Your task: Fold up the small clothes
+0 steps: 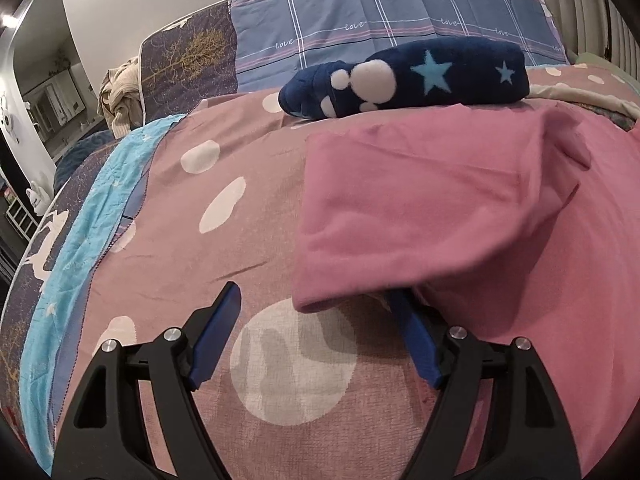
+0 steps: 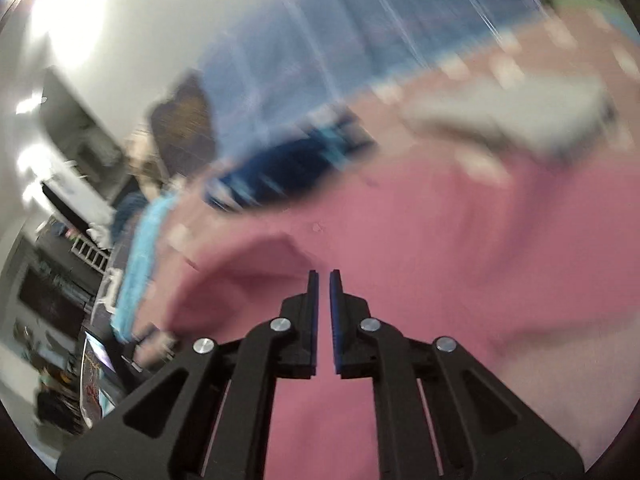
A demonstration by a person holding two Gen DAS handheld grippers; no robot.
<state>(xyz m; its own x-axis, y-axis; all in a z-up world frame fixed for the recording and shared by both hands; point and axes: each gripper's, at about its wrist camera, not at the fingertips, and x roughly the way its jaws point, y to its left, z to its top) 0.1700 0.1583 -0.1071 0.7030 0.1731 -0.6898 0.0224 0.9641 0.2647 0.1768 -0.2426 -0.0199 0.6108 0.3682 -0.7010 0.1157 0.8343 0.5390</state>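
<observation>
Left gripper (image 1: 316, 300) jaws wide, right finger tip under pink cloth (image 1: 432, 200) corner. Right gripper (image 2: 324, 276) jaws nearly closed, empty, over blurred cloth.

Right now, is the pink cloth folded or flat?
Folded: the pink cloth lies doubled over on the bedspread.

My left wrist view is sharp and evenly lit by soft indoor light, with a ceiling lamp glaring at the far left edge (image 1: 8, 20). My black left gripper (image 1: 316, 300) throws faint shadows on the dusty-pink polka-dot bedspread (image 1: 248, 248). Fisheye bends everything outward. My right wrist view is smeared with motion blur; a white glare burns upper left (image 2: 64, 12).
</observation>
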